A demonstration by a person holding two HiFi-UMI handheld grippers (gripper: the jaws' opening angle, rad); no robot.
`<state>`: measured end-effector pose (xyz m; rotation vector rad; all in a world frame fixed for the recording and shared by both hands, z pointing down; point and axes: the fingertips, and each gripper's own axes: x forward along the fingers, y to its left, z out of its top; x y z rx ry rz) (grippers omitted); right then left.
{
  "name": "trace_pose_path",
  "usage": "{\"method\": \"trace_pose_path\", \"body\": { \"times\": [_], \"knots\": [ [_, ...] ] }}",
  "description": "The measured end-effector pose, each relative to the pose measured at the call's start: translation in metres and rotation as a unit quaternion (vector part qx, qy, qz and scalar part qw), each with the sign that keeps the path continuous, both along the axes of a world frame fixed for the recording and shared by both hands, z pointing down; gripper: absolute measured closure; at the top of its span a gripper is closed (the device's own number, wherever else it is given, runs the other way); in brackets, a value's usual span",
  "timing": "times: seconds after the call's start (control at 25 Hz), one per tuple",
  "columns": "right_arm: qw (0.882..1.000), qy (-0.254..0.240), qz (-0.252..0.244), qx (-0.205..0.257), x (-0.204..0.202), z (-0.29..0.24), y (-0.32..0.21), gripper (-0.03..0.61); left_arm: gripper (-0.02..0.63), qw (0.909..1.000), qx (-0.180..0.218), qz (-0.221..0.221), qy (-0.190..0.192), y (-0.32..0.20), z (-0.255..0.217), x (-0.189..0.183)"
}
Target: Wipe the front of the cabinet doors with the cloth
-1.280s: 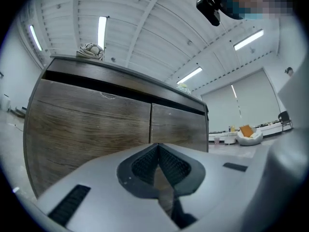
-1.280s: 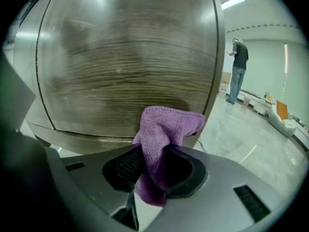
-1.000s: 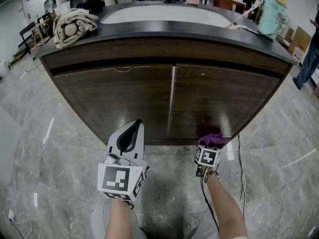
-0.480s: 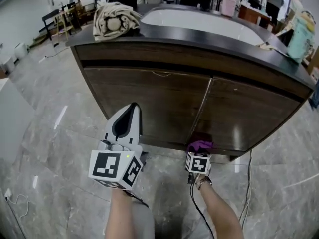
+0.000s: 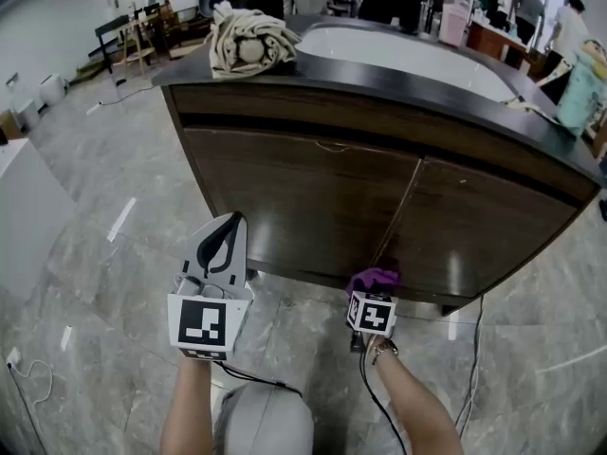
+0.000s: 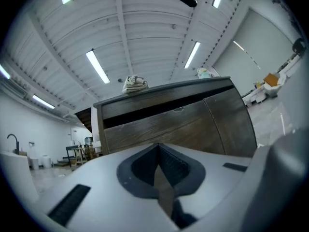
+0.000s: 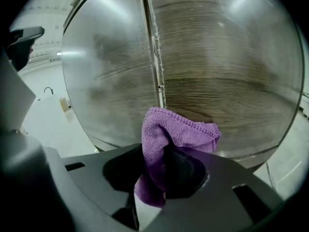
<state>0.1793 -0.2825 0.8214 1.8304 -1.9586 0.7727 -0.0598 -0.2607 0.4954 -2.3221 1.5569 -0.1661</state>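
Floor (image 5: 85, 254): grey marbled tile, fills most of the head view.

Cabinet (image 5: 313, 197): dark wood grain, standing on the floor, with a dark glossy surface (image 5: 398, 79) on top. Dark recessed gap just under the surface, above the doors.

Two doors, both closed: left door (image 5: 294, 207), right door (image 5: 493, 235). They meet at a thin pale seam (image 5: 403, 211). In the right gripper view the seam (image 7: 155, 57) runs near vertical, with sheen on both door faces.

Beige bundled fabric (image 5: 248, 41) sits on the surface's left end. Pale mint container (image 5: 583, 88) is at the far right edge, partly cut off.

Left gripper (image 5: 230, 224): held out over the floor, in front of the left door and clear of it. Jaws together and nothing between them; its own view (image 6: 158, 151) shows only a closed line where they meet. Marker cube faces up.

Right gripper (image 5: 372, 294): low, at the bottom edge of the cabinet just below the seam, angled downward. Jaws clamped on the purple cloth (image 5: 375, 278).

Cloth in the right gripper view (image 7: 166, 134): pinched between the jaws, folded end sticking up past the tips, tail hanging below. It sits right in front of the doors' lower edge near the seam. Can't tell if it actually touches the wood.

Black cable (image 5: 375, 396) runs back from the right gripper along the forearm.
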Motion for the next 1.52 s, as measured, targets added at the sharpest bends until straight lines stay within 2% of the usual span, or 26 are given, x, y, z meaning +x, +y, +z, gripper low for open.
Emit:
{"method": "trace_pose_path", "body": {
  "times": [0.12, 0.2, 0.28, 0.36, 0.52, 0.64, 0.72, 0.84, 1.0, 1.08, 1.2, 1.4, 1.52],
  "knots": [
    [1.000, -0.017, 0.006, -0.004, 0.000, -0.006, 0.000, 0.463, 0.611, 0.9977, -0.022, -0.018, 0.061, -0.006, 0.010, -0.023],
    [1.000, 0.000, -0.005, -0.004, 0.001, -0.002, 0.003, 0.463, 0.611, 0.9942, -0.046, -0.028, 0.094, -0.019, 0.020, -0.037],
    [0.999, 0.028, -0.018, 0.003, 0.002, 0.003, 0.004, 0.463, 0.611, 0.9854, -0.072, -0.027, 0.152, -0.032, 0.026, -0.051],
    [0.998, 0.047, -0.027, 0.010, -0.001, 0.005, 0.006, 0.463, 0.611, 0.9778, -0.075, -0.023, 0.194, -0.033, 0.025, -0.060],
    [0.994, 0.062, -0.081, 0.043, -0.037, -0.013, 0.002, 0.463, 0.611, 0.9766, -0.048, 0.027, 0.208, 0.010, -0.003, -0.047],
    [0.984, 0.071, -0.124, 0.105, -0.068, -0.059, 0.001, 0.463, 0.611, 0.9724, -0.042, 0.070, 0.218, 0.050, -0.028, -0.016],
    [0.974, 0.068, -0.148, 0.156, -0.086, -0.103, 0.003, 0.463, 0.611, 0.9722, -0.037, 0.097, 0.210, 0.074, -0.042, 0.005],
    [0.953, 0.062, -0.198, 0.223, -0.121, -0.172, 0.004, 0.463, 0.611, 0.9766, -0.029, 0.125, 0.173, 0.094, -0.059, 0.024],
    [0.928, 0.025, -0.238, 0.285, -0.175, -0.251, -0.005, 0.463, 0.611, 0.9802, -0.003, 0.078, 0.182, 0.081, -0.069, -0.001],
    [0.921, 0.009, -0.252, 0.298, -0.200, -0.277, -0.011, 0.463, 0.611, 0.9824, 0.001, 0.053, 0.179, 0.071, -0.062, -0.019],
    [0.911, 0.008, -0.279, 0.304, -0.236, -0.307, -0.016, 0.463, 0.611, 0.9823, -0.013, 0.024, 0.185, 0.060, -0.036, -0.046],
    [0.899, -0.004, -0.311, 0.309, -0.293, -0.350, -0.035, 0.463, 0.611, 0.9762, -0.007, 0.003, 0.217, 0.053, -0.042, -0.081],
    [0.898, -0.008, -0.327, 0.294, -0.323, -0.357, -0.048, 0.463, 0.611, 0.9699, 0.006, -0.005, 0.243, 0.055, -0.043, -0.091]
  ]
}}
